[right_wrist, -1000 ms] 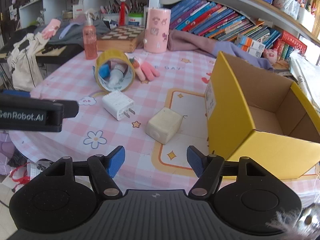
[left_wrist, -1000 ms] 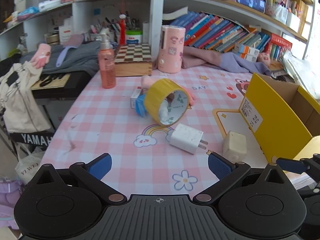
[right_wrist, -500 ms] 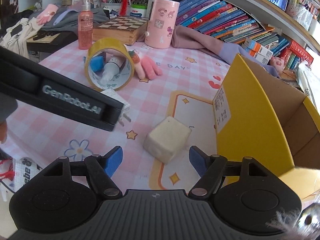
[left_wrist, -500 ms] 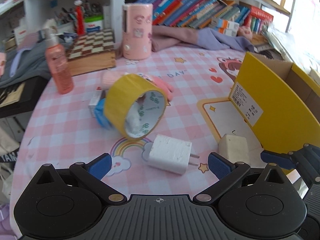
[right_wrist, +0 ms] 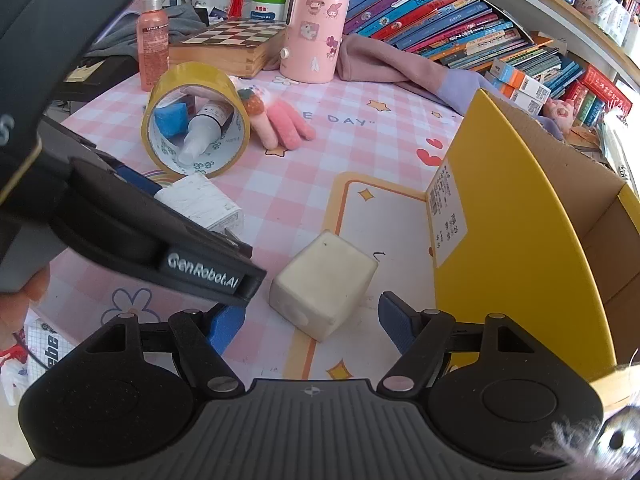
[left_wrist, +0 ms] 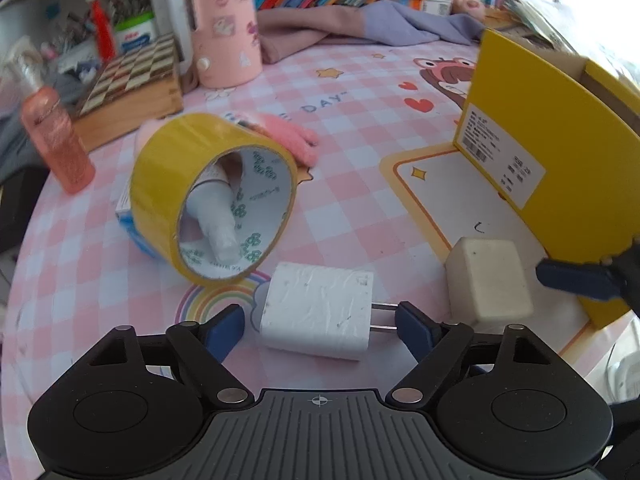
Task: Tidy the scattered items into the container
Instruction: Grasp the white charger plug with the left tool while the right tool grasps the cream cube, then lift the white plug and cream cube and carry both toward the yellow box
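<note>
The left gripper (left_wrist: 319,322) has its jaws spread wide around the white charger (left_wrist: 318,315), not yet clamped. The right gripper's (right_wrist: 311,320) jaws gape around the cream block (right_wrist: 323,284), just beside the yellow box (right_wrist: 520,216). Tape roll (right_wrist: 196,118) and pink glove (right_wrist: 286,128) lie farther from the box. Nothing visibly sits inside; everything seems left to do.

Behind, on pink checked tablecloth (right_wrist: 280,184): pink cylinder (right_wrist: 313,28), chessboard box (right_wrist: 230,44), orange pump bottle (right_wrist: 152,46), possibly soap; slanted books (right_wrist: 440,20).
</note>
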Motion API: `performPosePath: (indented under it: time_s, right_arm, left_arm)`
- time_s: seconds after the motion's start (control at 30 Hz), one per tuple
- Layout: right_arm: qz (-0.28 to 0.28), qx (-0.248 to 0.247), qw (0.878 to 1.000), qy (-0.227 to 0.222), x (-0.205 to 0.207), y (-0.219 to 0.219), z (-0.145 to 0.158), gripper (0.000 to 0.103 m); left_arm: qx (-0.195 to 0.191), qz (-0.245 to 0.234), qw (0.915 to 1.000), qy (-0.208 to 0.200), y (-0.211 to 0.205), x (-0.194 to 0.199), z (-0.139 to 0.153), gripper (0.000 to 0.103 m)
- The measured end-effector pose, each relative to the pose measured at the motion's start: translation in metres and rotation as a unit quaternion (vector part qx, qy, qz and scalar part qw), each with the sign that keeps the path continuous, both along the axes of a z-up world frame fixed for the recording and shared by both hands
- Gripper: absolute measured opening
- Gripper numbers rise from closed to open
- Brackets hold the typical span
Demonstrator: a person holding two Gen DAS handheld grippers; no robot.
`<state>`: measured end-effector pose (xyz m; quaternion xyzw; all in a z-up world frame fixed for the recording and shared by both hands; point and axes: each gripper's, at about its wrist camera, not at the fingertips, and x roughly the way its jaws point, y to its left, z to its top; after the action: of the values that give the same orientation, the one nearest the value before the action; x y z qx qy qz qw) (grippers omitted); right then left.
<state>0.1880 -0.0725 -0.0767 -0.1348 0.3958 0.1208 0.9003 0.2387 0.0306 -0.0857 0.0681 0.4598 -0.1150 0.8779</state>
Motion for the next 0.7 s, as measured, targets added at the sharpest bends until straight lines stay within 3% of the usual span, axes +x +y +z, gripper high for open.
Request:
performPosePath:
  time_s: [0.07,0.23,0.4,0.5,0.7]
  right_arm:
    - [0.000,0.001,1.000,0.001,0.002,0.000,-0.001,0.073]
    - [-0.005,0.003,1.000,0.002,0.010,0.000,-0.003,0.073]
    - [-0.021,0.012,1.000,0.013,0.021,-0.003,-0.007,0.070]
    - [-0.023,0.030,0.999,0.019,0.027,-0.006,-0.006,0.056]
    - [-0.019,0.040,0.999,0.026,0.031,-0.008,-0.002,0.045]
  left_arm:
    - [0.002,-0.004,1.0000,-0.008,0.001,-0.001,0.002,0.066]
    - [-0.001,0.030,0.9995,-0.006,0.019,-0.009,0.005,0.066]
    - [-0.046,0.083,0.9954,0.013,0.049,-0.024,0.012,0.066]
    - [-0.057,0.100,0.9933,0.013,0.054,-0.035,0.017,0.066]
    - [-0.080,0.116,0.9900,0.009,0.053,-0.047,0.024,0.066]
